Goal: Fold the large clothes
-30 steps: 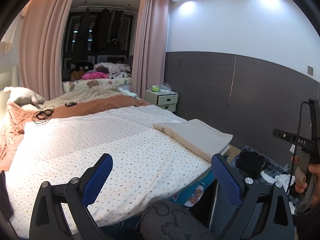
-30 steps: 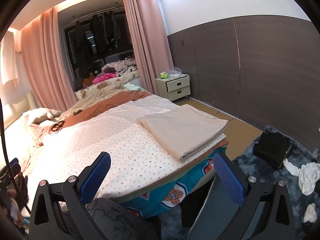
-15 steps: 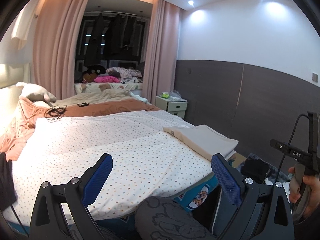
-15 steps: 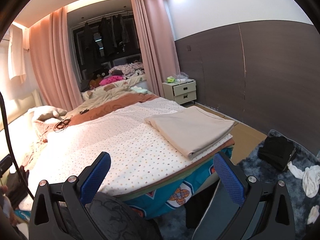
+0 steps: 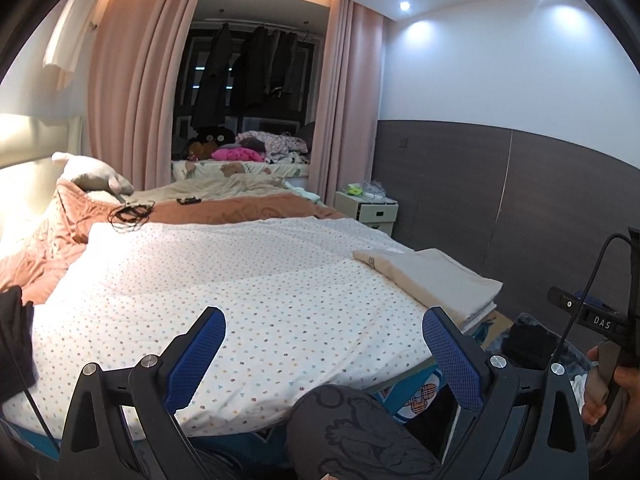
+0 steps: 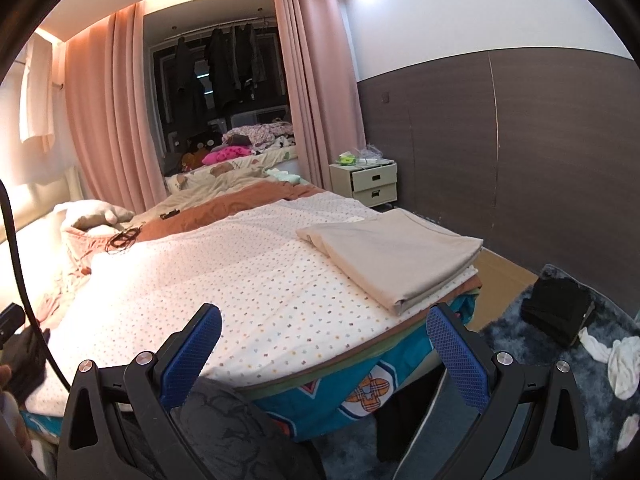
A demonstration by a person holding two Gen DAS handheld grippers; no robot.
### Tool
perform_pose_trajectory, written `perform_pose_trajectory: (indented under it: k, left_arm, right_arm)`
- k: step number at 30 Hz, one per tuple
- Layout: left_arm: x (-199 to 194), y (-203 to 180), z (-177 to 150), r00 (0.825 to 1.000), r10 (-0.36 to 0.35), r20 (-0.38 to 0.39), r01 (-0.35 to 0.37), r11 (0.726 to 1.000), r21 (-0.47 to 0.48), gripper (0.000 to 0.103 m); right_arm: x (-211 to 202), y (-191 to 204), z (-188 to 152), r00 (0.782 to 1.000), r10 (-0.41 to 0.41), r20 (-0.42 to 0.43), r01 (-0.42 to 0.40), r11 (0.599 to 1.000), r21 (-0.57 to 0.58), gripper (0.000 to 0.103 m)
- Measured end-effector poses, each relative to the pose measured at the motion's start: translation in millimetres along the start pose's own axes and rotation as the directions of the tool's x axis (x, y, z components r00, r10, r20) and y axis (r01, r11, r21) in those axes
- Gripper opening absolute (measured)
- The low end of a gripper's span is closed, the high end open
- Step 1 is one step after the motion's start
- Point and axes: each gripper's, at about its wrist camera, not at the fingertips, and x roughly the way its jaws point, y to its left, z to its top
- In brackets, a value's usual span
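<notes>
Both hand-held grippers stand released with nothing between their blue pads: the left gripper and the right gripper hover over the near edge of the bed, jaws spread wide. Much of the bed's near side is cut off by the gripper frames and by a dark patterned knee at the bottom of both views. At the left view's right edge only part of a hand on the other gripper's handle shows; its fingers are out of frame. A black thing at the left margin is too cropped to name. The folded beige garment lies flat on the bed's right corner, squared, on top of other folded layers whose edges alone peek out. Since a second ago both views have tilted up, showing more ceiling and curtain, while the garment has stayed put. On the rug, a black folded item and white cloths sit well apart from the bed.
</notes>
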Motion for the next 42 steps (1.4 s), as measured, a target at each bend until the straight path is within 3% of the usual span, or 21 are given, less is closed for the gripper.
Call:
perform_pose_trajectory:
  k: [5,14,42]
  left_arm:
    - [12.3,1.3,-9.4,0.999,0.007,-0.053,-0.007,1.0,-0.001,0.099]
    - [19.2,-4.4,-21.6,0.996,0.023,-0.083,-0.022,1.0,0.007,0.099]
    - [-2.9,-10.7,-32.7,0.998,0.038,-0.054,-0.038,0.999,-0.001,0.102]
  right_arm:
    - [8.9,9.2,-7.0,1.0,0.0,-0.022,0.0,1.0,-0.01,0.103]
    - [12.5,14.1,-15.1,0.998,-0.028,-0.061,0.027,0.999,-0.025,0.103]
    - [-11.3,17.1,-22.2,0.998,-0.05,-0.028,0.049,0.997,-0.057,0.103]
